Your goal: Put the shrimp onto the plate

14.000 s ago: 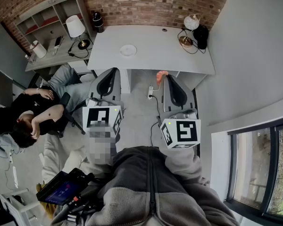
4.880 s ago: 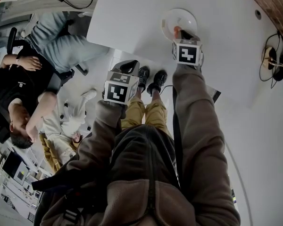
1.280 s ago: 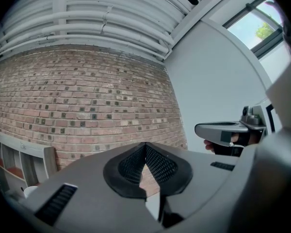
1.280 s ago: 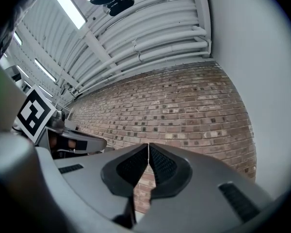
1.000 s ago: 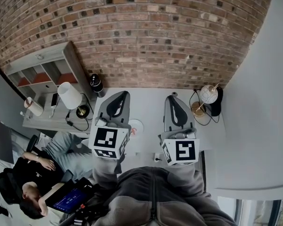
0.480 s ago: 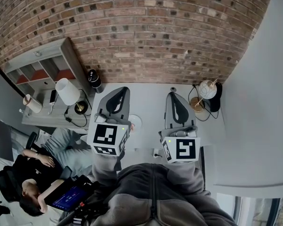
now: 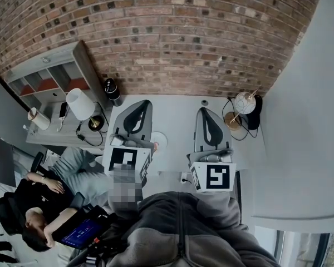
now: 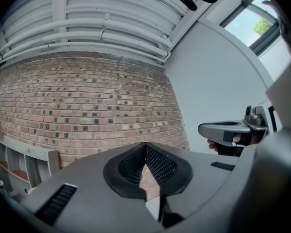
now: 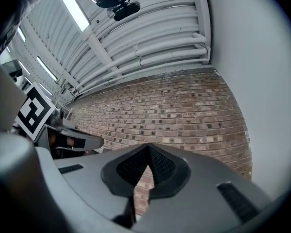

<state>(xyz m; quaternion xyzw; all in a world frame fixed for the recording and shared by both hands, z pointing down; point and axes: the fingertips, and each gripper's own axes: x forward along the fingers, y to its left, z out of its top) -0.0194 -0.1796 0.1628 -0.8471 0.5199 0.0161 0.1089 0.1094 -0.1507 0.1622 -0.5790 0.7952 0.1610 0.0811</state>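
- Left tool (image 8: 145, 144): jaws closed tip to tip in its own view, nothing between them. It is aimed at the brick wall (image 8: 87, 106), not at the work.
- Right tool (image 9: 148, 147): jaws likewise pressed together and empty, also facing the brick wall.
- Head view: both tools are held side by side above the white surface (image 7: 175, 121), clear of everything on it.
- Plate (image 7: 160, 137): it sits on the surface just beyond the left tool's body, which covers part of its rim.
- Shrimp (image 7: 155, 146): a small pinkish spot at the plate's near edge appears to be it. It is too small to confirm how it lies.
- Other items noted: a table lamp (image 7: 80, 104) and a dark bottle (image 7: 112, 89) stand well to the left of the plate. A seated person (image 7: 30, 204) is at lower left.
- Judgement: placement looks complete, and the step in hand is holding clear.
- Recommendation: keep both tools raised and level, away from the plate rim. Avoid swinging the left tool's body across the plate. Tilt the head camera down to check that the shrimp rests fully inside the rim, not hanging over it.
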